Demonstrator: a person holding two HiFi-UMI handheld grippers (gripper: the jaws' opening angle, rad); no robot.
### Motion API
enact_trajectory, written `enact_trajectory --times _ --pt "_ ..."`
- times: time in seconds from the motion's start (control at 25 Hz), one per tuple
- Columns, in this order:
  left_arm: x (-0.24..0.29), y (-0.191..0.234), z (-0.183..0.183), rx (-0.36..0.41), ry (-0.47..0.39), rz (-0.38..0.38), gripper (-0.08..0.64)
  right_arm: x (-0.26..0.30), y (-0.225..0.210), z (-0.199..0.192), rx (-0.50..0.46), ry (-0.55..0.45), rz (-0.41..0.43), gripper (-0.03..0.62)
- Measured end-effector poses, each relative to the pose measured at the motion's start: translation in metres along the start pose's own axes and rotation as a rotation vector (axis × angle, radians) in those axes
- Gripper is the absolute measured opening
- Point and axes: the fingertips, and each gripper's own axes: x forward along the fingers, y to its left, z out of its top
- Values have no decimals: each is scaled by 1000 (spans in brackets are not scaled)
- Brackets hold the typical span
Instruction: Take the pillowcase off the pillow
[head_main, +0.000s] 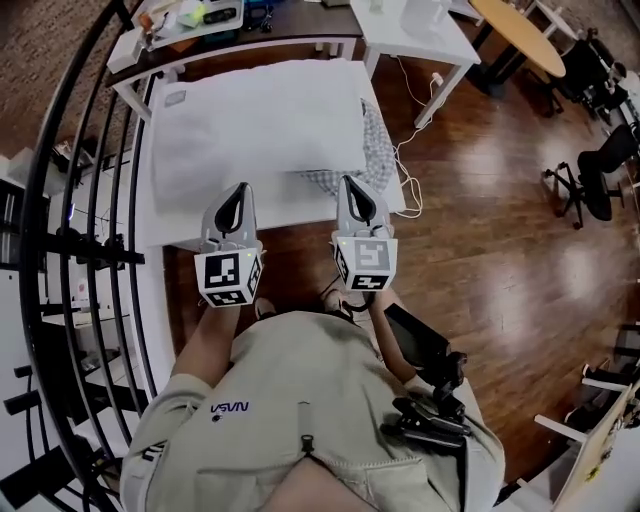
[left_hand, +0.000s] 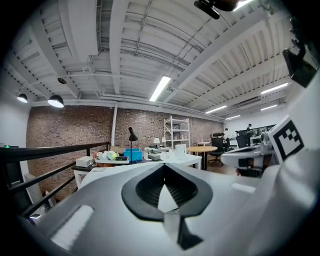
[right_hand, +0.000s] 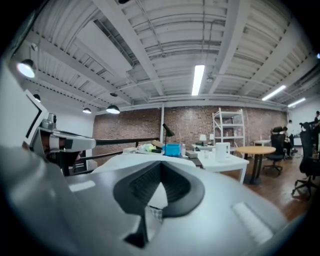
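head view shows the white pillow (head_main: 255, 120) on the worktop (head_main: 280, 215), with the checked pillowcase (head_main: 377, 140) showing at its right near corner. the left gripper (head_main: 238, 190) and right gripper (head_main: 352, 182) are at the pillow's near edge, both with fingers pressed together.

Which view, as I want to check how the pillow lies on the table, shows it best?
The head view: from above, the whole white pillow lies flat on the table. Both gripper views show only a low, foreshortened white strip of it beyond their jaws.
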Motion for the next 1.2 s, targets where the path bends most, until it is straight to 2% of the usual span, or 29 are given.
enact_trajectory --times 0.16,0.44,0.76,1.2 --pt "0 10 1 2 -2 9 5 10 1 3 24 16 -11 3" --pt "-5 4 -7 -6 3 -40 5 5 10 1 54 29 -28 1" --pt "-12 8 -16 12 24 -102 5 5 21 -11 48 55 -71 0" --pt "-7 6 -15 7 12 -139 5 6 24 -7 33 54 -87 0"
